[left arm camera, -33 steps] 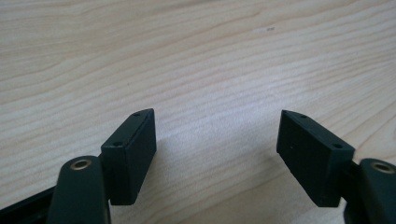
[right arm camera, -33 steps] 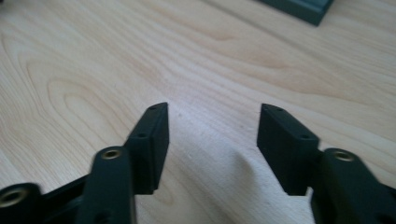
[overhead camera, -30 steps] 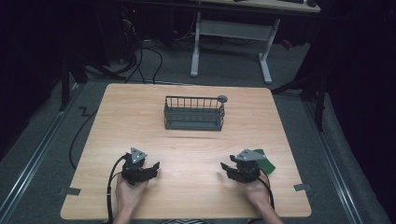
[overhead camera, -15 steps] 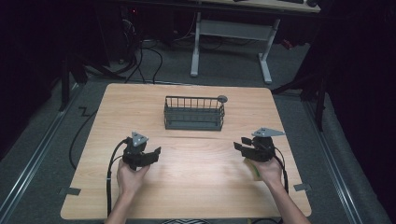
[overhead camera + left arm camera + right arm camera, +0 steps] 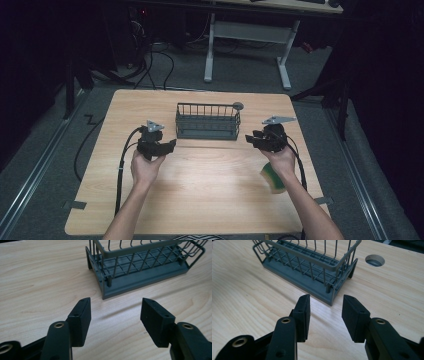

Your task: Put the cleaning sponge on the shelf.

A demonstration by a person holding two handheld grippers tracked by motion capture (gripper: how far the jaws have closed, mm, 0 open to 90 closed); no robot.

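The rack (image 5: 207,121) sits at the counter's (image 5: 200,190) 12 o'clock, left tongs (image 5: 167,145) at its 8, right tongs (image 5: 251,140) at its 4. Both have just been closing, empty, part open. Closing further could mean missing its ends; uneven grips would tilt it.

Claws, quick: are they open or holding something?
Left claw: open, holding nothing, jaws have just been closing.
Right claw: open, holding nothing, jaws have just been closing.
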